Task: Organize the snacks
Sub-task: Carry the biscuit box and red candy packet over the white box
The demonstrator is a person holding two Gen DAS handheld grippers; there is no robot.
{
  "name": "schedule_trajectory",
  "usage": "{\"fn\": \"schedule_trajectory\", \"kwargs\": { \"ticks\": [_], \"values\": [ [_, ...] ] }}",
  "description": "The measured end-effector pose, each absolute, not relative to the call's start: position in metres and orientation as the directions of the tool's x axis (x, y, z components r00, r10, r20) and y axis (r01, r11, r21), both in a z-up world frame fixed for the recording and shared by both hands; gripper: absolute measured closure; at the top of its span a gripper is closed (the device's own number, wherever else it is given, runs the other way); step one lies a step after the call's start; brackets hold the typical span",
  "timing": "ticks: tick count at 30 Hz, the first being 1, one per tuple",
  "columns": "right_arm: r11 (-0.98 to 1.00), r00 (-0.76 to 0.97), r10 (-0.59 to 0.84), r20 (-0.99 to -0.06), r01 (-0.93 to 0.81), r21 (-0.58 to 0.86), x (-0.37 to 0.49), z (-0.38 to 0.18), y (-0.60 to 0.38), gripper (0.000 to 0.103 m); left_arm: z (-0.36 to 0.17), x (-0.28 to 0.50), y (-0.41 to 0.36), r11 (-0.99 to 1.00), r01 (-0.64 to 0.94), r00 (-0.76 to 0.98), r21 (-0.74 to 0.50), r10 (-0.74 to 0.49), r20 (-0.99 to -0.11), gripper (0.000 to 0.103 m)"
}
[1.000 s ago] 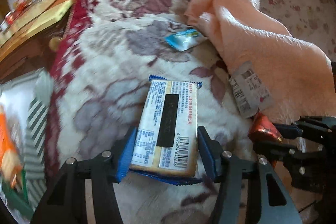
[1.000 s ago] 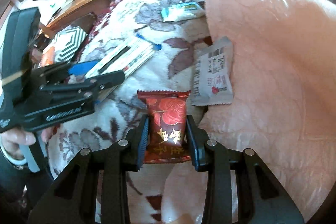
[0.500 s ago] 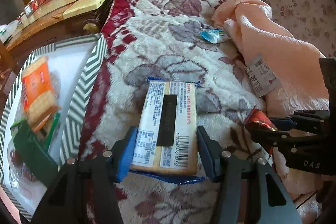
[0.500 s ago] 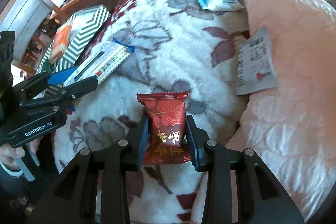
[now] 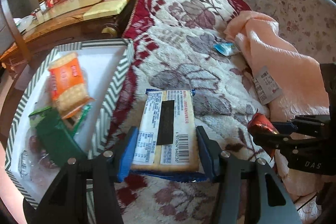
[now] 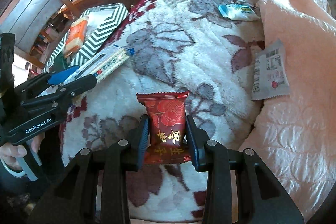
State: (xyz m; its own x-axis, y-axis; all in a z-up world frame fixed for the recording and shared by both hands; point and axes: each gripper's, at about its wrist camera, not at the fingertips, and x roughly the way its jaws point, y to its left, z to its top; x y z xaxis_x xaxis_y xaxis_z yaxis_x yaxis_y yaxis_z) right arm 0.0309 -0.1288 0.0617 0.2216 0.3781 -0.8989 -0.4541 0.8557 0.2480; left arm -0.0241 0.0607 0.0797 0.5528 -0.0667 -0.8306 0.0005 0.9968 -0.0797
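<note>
Floral fleece blanket [image 5: 184, 39] under a peach quilt [image 5: 281, 68], blue-white sachet [image 5: 225, 49] and grey packet [image 5: 266, 85].

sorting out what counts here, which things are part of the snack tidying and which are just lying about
Part of the job:
- cracker pack, gripped by left gripper
- red rose-print candy, gripped by right gripper
- blue-white packet
- grey sachet
- chevron-rimmed tray
- orange cracker pack in the tray

Lying about:
- peach blanket
- floral blanket
- wooden table
</note>
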Motion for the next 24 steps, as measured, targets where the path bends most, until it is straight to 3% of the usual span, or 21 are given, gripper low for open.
{"fn": "schedule_trajectory", "kwargs": {
  "ticks": [24],
  "values": [
    [0.769, 0.209, 0.418, -0.884, -0.6, 0.222, 0.023, 0.092, -0.051, 0.07, 0.115, -0.053, 0.125, 0.987, -0.143, 0.626, -0.07, 0.035, -0.779, 0.046]
  ]
}}
